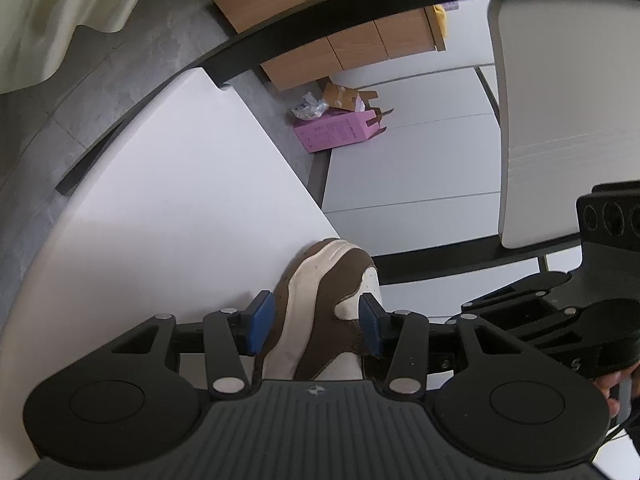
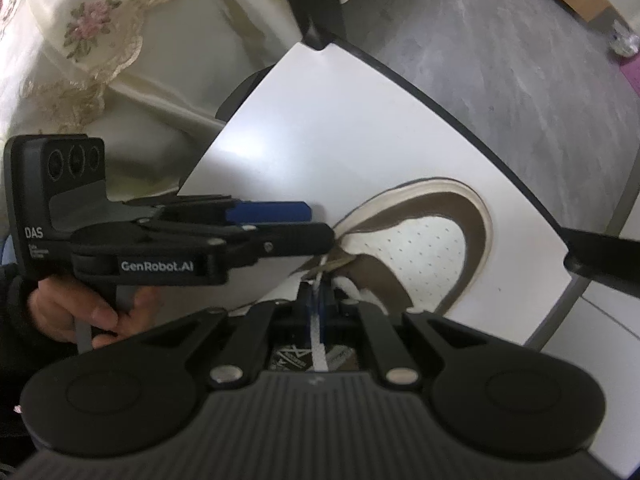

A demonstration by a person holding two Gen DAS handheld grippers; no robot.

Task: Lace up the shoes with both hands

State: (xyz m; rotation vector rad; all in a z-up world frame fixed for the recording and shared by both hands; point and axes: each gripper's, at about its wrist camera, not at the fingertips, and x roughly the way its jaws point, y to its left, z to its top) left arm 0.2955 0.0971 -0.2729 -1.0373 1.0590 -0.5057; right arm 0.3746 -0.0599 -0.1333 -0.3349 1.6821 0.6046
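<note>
Brown shoe (image 1: 320,304) steadied, white lace (image 2: 318,320) pinched.
Left gripper (image 1: 316,326) clamps the shoe's sides; right gripper (image 2: 316,300) should pull gently.

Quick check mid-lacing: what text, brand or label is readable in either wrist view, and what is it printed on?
"GenRobot.AI": side of the left hand-held gripper, seen in the right wrist view.
"DAS": its camera block; the small print under it is too blurred to read.
Pink box on the floor: printing too small to read.
Label under the right hand-held gripper: unreadable.
</note>
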